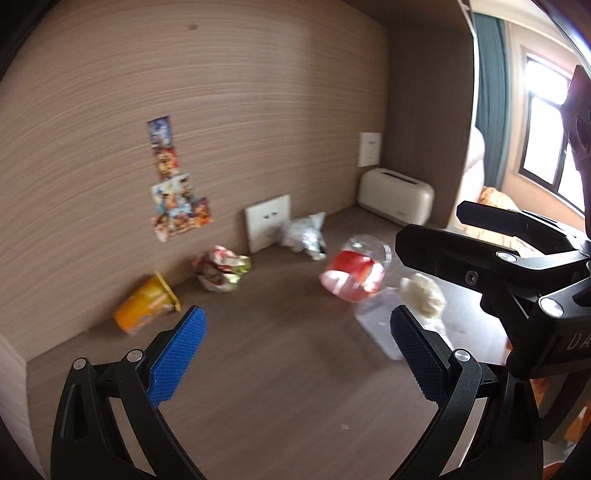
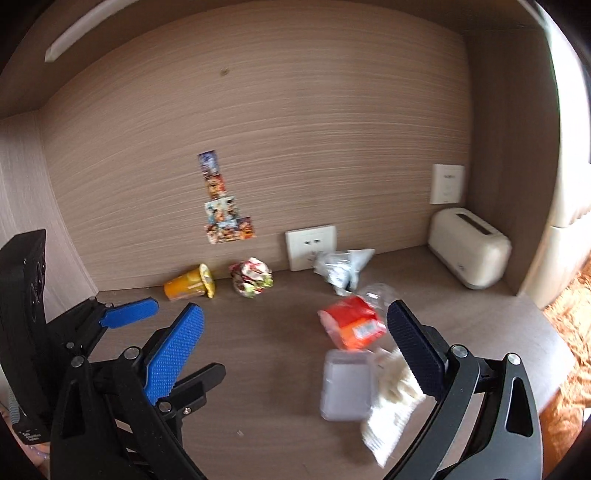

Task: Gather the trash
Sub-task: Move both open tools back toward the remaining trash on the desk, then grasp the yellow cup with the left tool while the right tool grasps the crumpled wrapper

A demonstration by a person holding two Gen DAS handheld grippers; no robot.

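Nothing is collected yet, I judge. From left to right on the desk point(image 2: 258, 369) lie the yellow cup point(image 2: 188, 284), crumpled wrapper point(image 2: 252, 277), grey bag point(image 2: 341, 267), red-labelled bottle point(image 2: 352, 323) and clear box point(image 2: 345, 384). My left gripper point(image 1: 295, 354) and right gripper point(image 2: 295, 350) are both wide apart, holding nothing.

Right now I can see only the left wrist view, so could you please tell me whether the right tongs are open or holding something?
Observer: The right tongs are wide open and hold nothing.
Operator: Thank you. What is the pale thing that they half hide from me?
Observer: A crumpled white packet lying on the desk right beside the clear box, near the tongs' dark-padded finger.
Operator: Is there anything overhead that I am missing?
Observer: Yes, a pale light strip is set into the top panel, up on the left.
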